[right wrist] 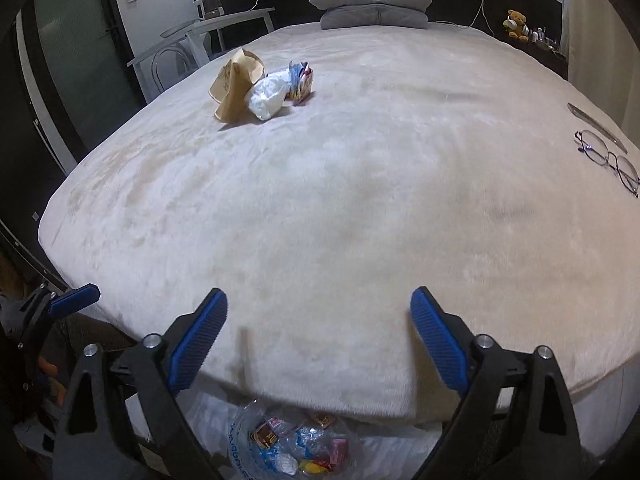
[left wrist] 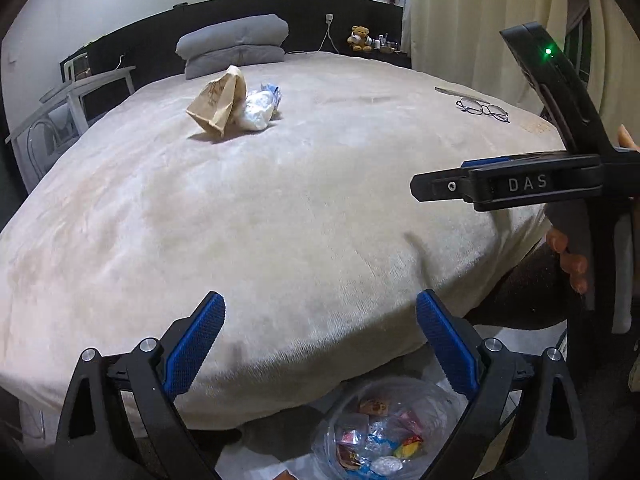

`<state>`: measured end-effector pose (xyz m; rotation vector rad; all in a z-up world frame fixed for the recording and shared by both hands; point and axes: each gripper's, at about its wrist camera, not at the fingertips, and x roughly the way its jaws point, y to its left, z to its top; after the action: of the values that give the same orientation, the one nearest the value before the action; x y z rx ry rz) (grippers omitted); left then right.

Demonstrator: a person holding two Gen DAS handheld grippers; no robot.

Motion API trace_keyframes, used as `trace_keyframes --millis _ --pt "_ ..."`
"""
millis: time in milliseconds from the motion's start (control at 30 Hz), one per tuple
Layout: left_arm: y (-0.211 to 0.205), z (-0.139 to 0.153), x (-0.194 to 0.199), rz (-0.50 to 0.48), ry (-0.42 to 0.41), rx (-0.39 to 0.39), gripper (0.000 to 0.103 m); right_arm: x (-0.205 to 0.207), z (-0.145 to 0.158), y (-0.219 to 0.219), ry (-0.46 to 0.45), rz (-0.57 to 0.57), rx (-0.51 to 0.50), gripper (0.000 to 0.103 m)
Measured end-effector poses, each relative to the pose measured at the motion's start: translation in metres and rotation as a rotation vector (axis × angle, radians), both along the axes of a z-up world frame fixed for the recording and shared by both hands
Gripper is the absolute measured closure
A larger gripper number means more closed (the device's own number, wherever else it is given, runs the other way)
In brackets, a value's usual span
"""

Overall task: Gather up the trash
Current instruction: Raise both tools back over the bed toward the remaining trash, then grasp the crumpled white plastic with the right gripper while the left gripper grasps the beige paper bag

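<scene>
Both the left gripper and right gripper have jaws spread wide, holding nothing. The brown paper bag and white wrapper lie far ahead of the jaws on the bed. The clear trash bag sits just below them.

Both tools are held tilted downward with their blue-padded fingers spread wide and nothing between them. The left tool shows in its own view, the right tool in its own. From the left view, a hand grips the right tool's handle, fingertips curled around it.
</scene>
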<state>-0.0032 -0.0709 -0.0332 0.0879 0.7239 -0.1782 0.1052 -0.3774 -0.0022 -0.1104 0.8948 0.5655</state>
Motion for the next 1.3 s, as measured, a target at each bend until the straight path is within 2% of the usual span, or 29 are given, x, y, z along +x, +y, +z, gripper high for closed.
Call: trace_keyframes --millis 200,667,1033,1300 --pt "0.018 0.014 0.035 -0.008 -0.038 0.021 0.008 0.037 0.014 0.020 -0.032 0.031 0.006 0.009" --pt "0.074 0.026 0.123 -0.008 -0.048 -0.011 0.008 0.104 0.017 0.082 -0.056 0.107 -0.013 0.009" --pt "0.119 0.023 0.171 0.062 -0.039 -0.047 0.008 0.144 0.009 0.131 -0.074 0.139 -0.056 0.009" --pt "0.140 0.026 0.192 0.092 -0.041 -0.088 0.008 0.173 -0.001 0.150 -0.054 0.146 -0.049 0.009"
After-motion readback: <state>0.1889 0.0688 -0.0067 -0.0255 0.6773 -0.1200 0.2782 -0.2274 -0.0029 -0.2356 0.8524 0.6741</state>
